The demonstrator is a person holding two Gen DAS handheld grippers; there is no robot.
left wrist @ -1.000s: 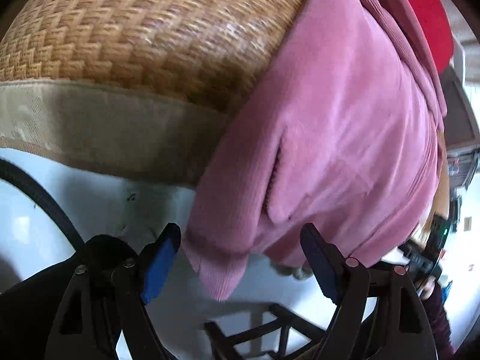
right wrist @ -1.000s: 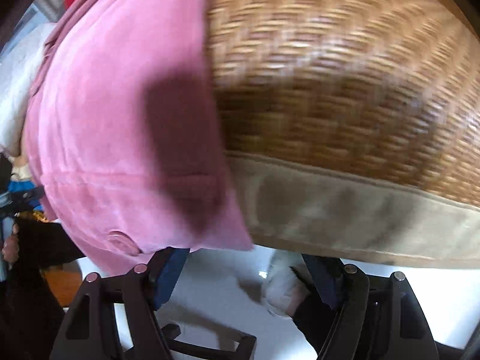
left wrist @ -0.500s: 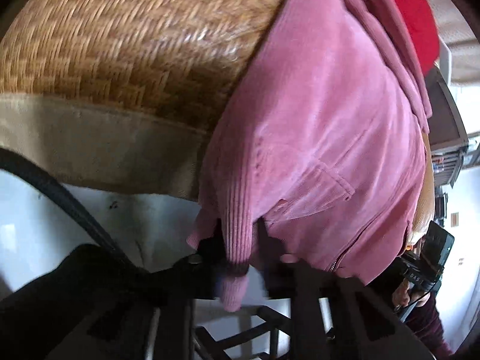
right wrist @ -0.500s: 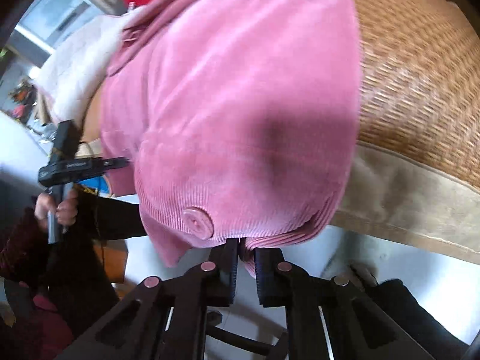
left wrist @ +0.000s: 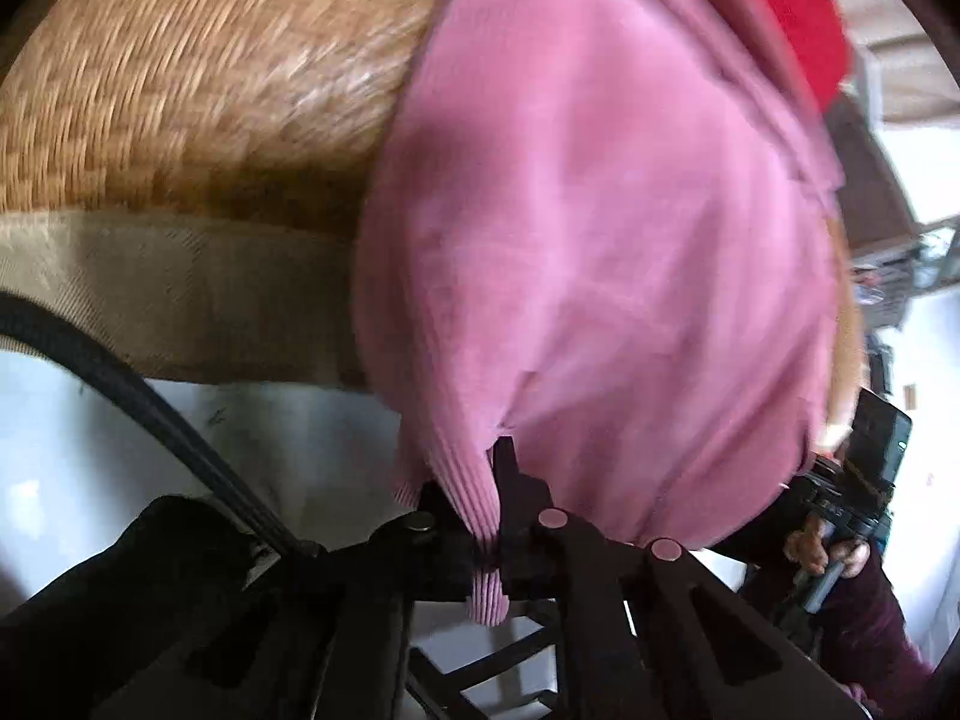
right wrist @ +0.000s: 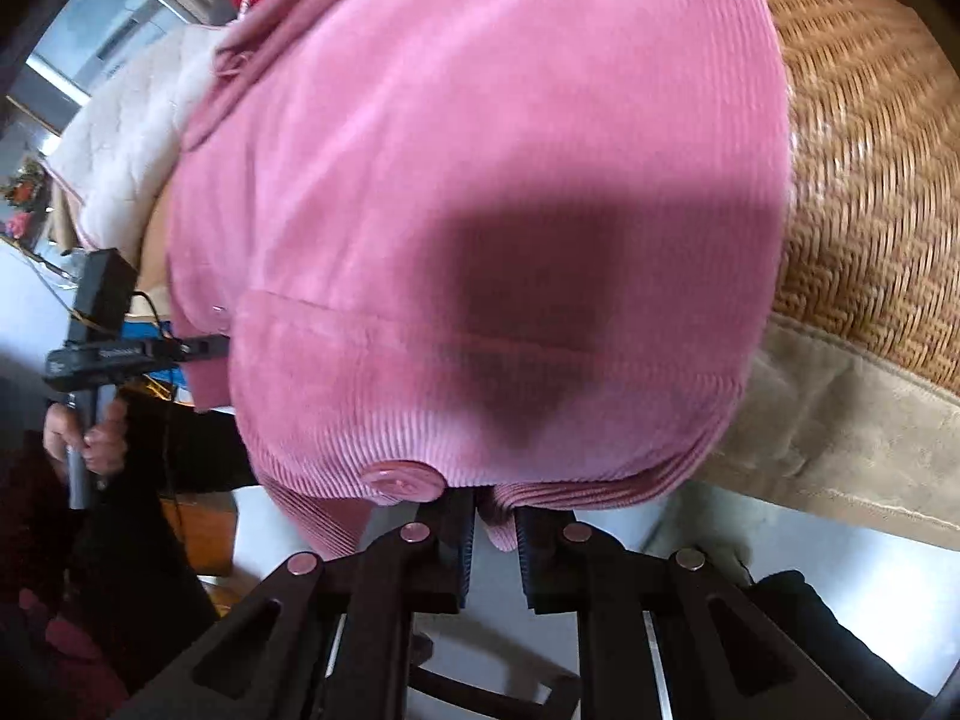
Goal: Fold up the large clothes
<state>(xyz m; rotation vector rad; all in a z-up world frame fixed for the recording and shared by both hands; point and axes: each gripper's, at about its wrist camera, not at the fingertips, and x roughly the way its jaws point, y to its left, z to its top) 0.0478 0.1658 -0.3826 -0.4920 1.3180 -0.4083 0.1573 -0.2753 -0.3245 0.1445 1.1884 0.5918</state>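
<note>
Both claws are pressed together on the ribbed hem of the pink corduroy jacket (left wrist: 600, 252): the left gripper (left wrist: 489, 516) pinches one hem corner, the right gripper (right wrist: 493, 519) the other. The bites look thin, so a sharp lift could slip the hem free. The jacket lies on the woven rattan mat (left wrist: 198, 96), hem overhanging the near edge, its long axis running away toward the collar.

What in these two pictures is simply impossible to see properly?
- Left wrist view: the pink garment and woven mat are motion-blurred; the garment's top is cut off.
- Right wrist view: the garment covers most of the mat; a shadow darkens its middle.
- Both views: the red cloth is barely showing.
</note>
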